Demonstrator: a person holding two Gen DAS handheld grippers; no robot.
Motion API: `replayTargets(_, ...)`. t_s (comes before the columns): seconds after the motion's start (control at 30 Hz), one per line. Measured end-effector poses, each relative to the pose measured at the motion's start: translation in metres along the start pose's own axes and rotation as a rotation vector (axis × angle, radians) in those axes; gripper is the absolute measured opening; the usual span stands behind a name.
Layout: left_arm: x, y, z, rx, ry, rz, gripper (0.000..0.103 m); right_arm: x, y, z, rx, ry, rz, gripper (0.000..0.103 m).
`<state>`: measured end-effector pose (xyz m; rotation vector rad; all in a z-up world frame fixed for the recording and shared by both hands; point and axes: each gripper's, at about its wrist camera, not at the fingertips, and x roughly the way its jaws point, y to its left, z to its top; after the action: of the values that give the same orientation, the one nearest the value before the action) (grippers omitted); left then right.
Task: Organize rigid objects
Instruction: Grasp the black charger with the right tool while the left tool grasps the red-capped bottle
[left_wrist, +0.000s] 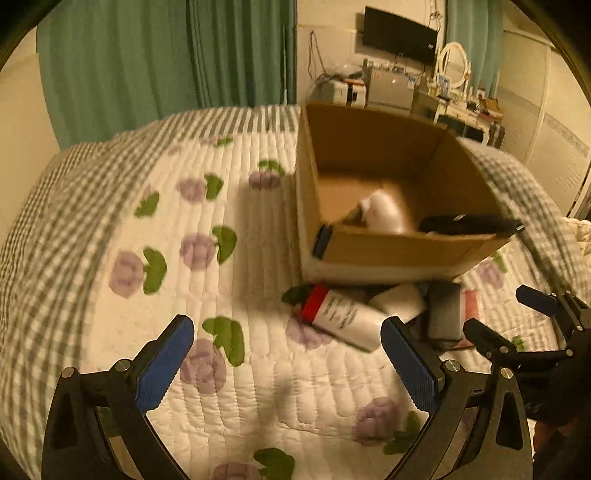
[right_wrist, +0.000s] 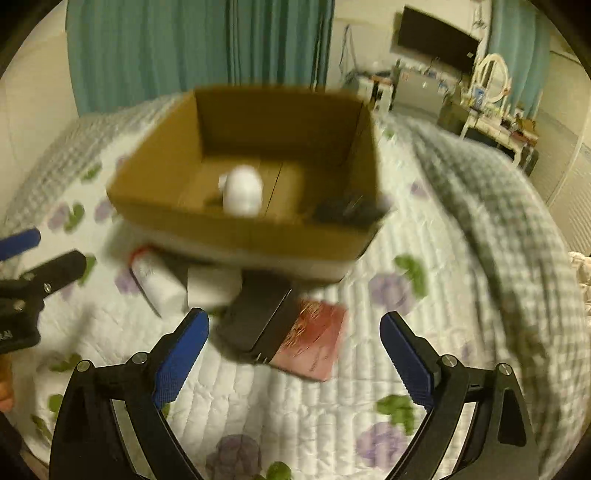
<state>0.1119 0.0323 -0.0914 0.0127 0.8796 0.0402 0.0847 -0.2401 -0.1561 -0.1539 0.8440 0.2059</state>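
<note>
Loose items are sitting in a clump on the bed (right_wrist: 369, 369), right against the near wall of the cardboard box (right_wrist: 229, 236): white tube with red cap (left_wrist: 345, 314), a white block (right_wrist: 212, 288), a black case (right_wrist: 255, 321), a red booklet (right_wrist: 317, 343) partly under the case. Box is already holding a white bottle (right_wrist: 242, 192) and a dark item (right_wrist: 347, 212) (too blurred to name).

Left gripper (left_wrist: 288, 365) is gaping wide, holding nothing, hovering short of the tube. Right gripper (right_wrist: 293, 360) is also standing wide and empty, with the case's near end just ahead of its pads.

Risks, as I'm reading it: items are touching, so closing on one is likely dragging a neighbour; the case is overlapping the booklet, so lifting could flick it; soft quilt is giving under contact, so the round tube may roll; both grippers are working near each other, so a clash is possible
</note>
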Motion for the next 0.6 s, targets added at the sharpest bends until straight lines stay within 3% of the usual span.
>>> replayTargets(0.23,0.022,0.003,-0.008,0.007,0.039,0.022,0.103,0.052,0.02,-0.003,-0.011,0.092,0.002,0.091)
replayTargets(0.37,0.029,-0.003,-0.011,0.027,0.069,0.011,0.103,0.072,0.028,-0.003,-0.015,0.148,0.007,0.068)
replayTargets(0.43,0.031,-0.006,-0.012,0.023,0.08,-0.002,0.103,0.071,0.03,-0.006,-0.03,0.135,-0.03,0.063)
replayTargets(0.5,0.033,-0.011,-0.013,0.033,0.086,-0.014,0.103,0.064,0.026,-0.009,-0.012,0.109,-0.027,0.05)
replayTargets(0.6,0.039,-0.023,-0.011,0.078,0.097,-0.027,0.103,0.047,0.017,-0.015,0.01,0.051,-0.069,0.044)
